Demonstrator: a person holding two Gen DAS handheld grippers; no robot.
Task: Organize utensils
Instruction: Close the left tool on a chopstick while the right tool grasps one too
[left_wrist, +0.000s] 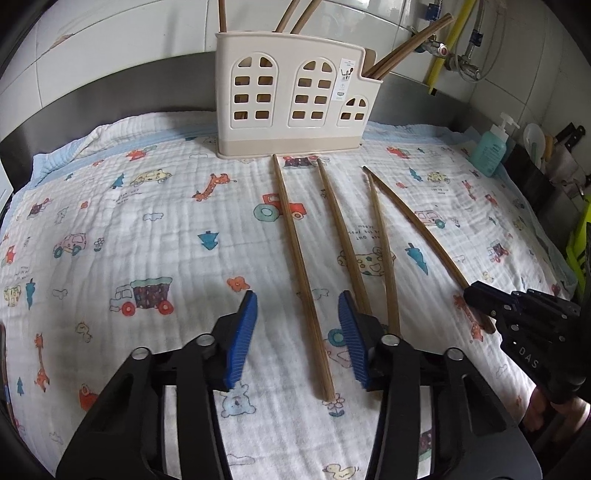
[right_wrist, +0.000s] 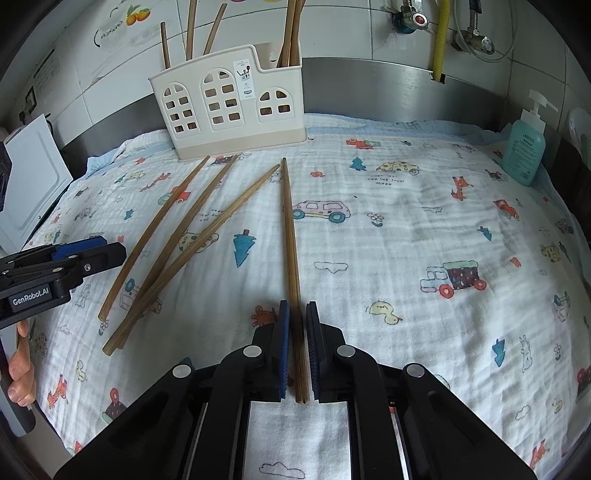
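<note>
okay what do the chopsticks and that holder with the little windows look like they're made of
Chopsticks: probably bamboo or wood, brown, matte, fine lengthwise grain. Holder: apparently molded plastic, cream, smooth, slightly glossy, with cut-out windows and a darker beige base.

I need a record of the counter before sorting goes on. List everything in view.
Long brown wooden chopsticks: four, lying on the cloth; the rightmost sits between the right jaws.
Brown wooden chopsticks in holder: several, upright or leaning.
Cream plastic utensil holder with window cutouts: one, at the back.
White cartoon-print cloth: one, covering the counter.
Teal pump soap bottle: one, far right.
Left gripper: black with blue pads, open.
Right gripper: black, closed on the chopstick.
</note>
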